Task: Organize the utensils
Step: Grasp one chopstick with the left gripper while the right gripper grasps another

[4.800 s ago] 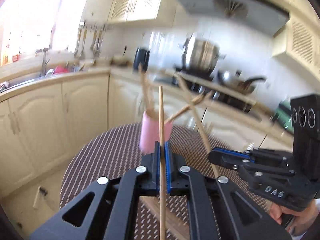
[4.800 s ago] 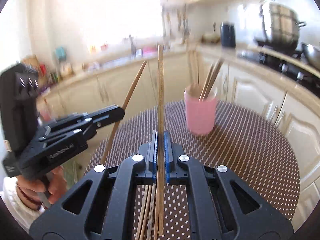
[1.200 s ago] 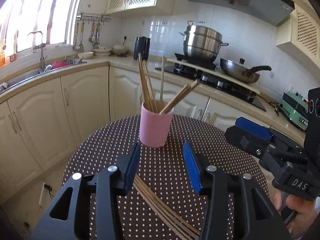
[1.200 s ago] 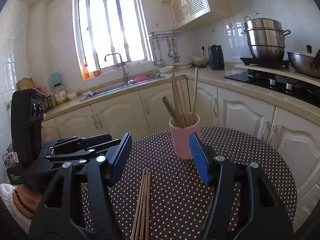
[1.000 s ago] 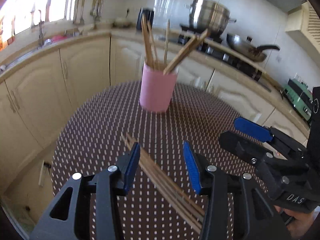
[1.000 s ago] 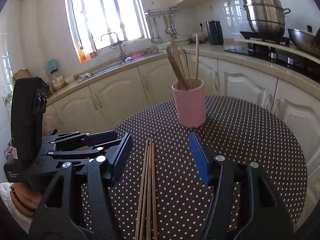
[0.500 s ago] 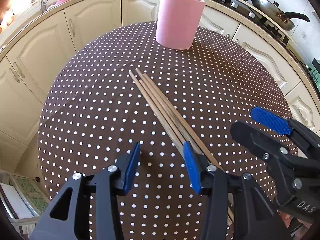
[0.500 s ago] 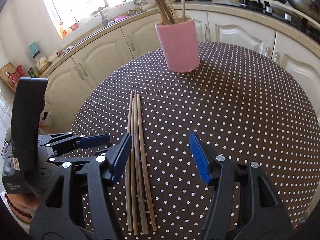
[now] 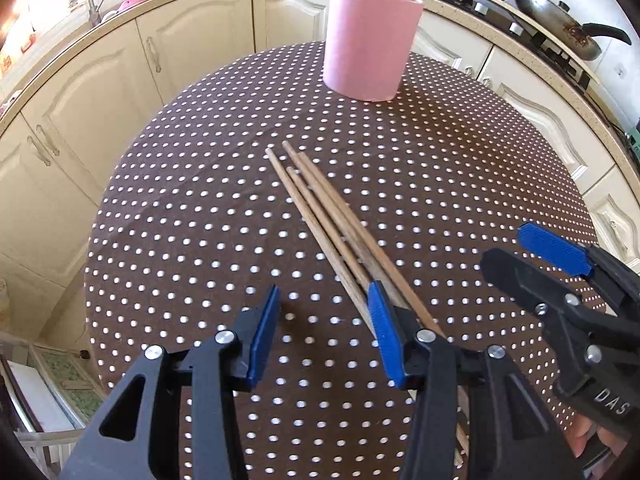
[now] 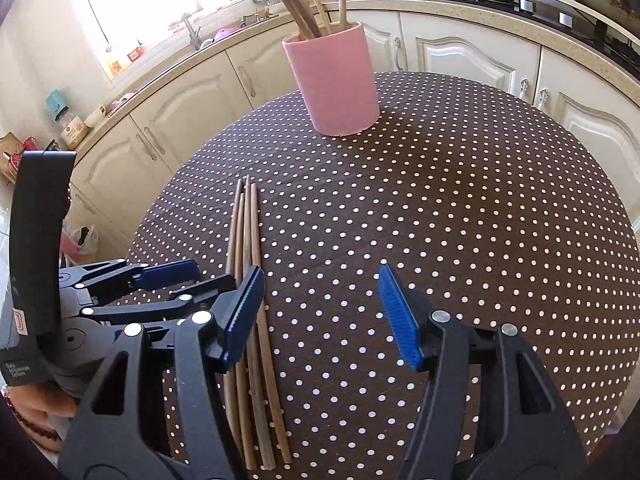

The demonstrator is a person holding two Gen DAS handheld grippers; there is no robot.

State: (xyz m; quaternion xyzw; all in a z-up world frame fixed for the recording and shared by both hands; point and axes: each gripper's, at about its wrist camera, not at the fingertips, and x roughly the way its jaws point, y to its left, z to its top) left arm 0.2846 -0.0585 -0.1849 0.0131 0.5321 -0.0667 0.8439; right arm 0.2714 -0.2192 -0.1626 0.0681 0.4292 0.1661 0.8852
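Observation:
A pink cup with several wooden chopsticks standing in it sits at the far side of a round brown polka-dot table; it also shows in the right wrist view. Several loose chopsticks lie side by side on the cloth, also in the right wrist view. My left gripper is open and empty, low over the near ends of the loose chopsticks. My right gripper is open and empty, just right of the chopsticks. Each gripper shows in the other's view.
Cream kitchen cabinets and a countertop curve around the table. A sink sits under the bright window. A wok and pots stand on the stove at the right. The table edge drops off to the floor at the left.
Both grippers have tilted down and lowered toward the loose chopsticks on the cloth. Both stay open. Earlier each held chopsticks, which now stand in the cup.

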